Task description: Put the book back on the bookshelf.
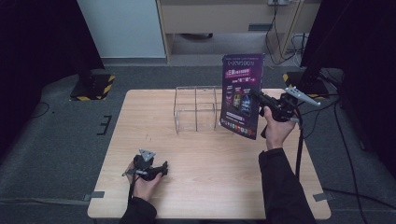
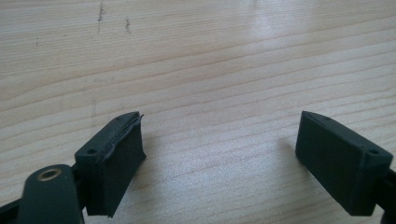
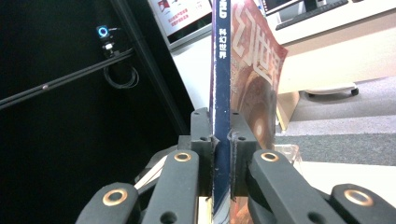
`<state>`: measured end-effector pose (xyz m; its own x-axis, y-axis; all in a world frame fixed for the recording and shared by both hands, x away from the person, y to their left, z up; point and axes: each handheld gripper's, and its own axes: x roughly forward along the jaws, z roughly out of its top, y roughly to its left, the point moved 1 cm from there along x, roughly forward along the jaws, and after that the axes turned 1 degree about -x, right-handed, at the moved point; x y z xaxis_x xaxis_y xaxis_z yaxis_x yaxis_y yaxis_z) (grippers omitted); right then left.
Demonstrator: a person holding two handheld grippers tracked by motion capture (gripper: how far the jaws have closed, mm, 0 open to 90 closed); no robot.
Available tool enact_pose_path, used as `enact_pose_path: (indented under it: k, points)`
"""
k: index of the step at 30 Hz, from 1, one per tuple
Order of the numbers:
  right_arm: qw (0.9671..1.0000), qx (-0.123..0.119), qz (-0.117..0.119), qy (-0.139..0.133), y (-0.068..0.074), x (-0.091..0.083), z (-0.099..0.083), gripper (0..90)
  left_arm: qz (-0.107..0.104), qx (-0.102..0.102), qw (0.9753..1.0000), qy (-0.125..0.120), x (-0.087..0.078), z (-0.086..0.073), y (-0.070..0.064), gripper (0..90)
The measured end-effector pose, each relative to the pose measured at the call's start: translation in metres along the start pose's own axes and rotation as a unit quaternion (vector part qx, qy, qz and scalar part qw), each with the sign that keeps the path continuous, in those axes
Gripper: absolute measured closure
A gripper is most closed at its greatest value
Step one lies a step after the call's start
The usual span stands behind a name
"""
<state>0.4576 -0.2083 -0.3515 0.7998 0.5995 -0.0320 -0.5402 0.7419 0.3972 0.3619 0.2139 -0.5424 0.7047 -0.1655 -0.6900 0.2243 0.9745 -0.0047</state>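
A purple magazine is held upright above the table, just right of a clear wire-frame rack. My right gripper is shut on the magazine's spine edge. The right gripper view shows the dark blue spine pinched between both pads, with the reddish cover bowing off to the right. My left gripper rests low over the wooden table near its front left, jaws wide apart. In the left gripper view its fingers frame bare wood and hold nothing.
The rack stands at the table's back centre, with open compartments. Black stands with yellow-striped bases flank the table on the floor. Cables trail to the right. A pale cabinet stands behind.
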Motion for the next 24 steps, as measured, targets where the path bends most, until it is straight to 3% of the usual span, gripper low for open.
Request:
enact_pose_path:
  k: [5, 10, 24]
  points:
    - [1.0, 0.006, -0.006, -0.001, -0.007, 0.011, -0.005, 84.3, 0.0, 0.0, 1.0, 0.0, 0.0, 0.0, 0.0, 14.1]
    - [0.9996, -0.013, -0.027, 0.0, -0.012, 0.024, -0.01, 84.3, 0.0, 0.0, 1.0, 0.0, 0.0, 0.0, 0.0, 13.9]
    - [0.9984, -0.024, -0.051, 0.007, -0.019, 0.048, -0.026, 84.3, -0.001, 0.001, 1.0, 0.0, 0.0, 0.0, 0.0, 13.8]
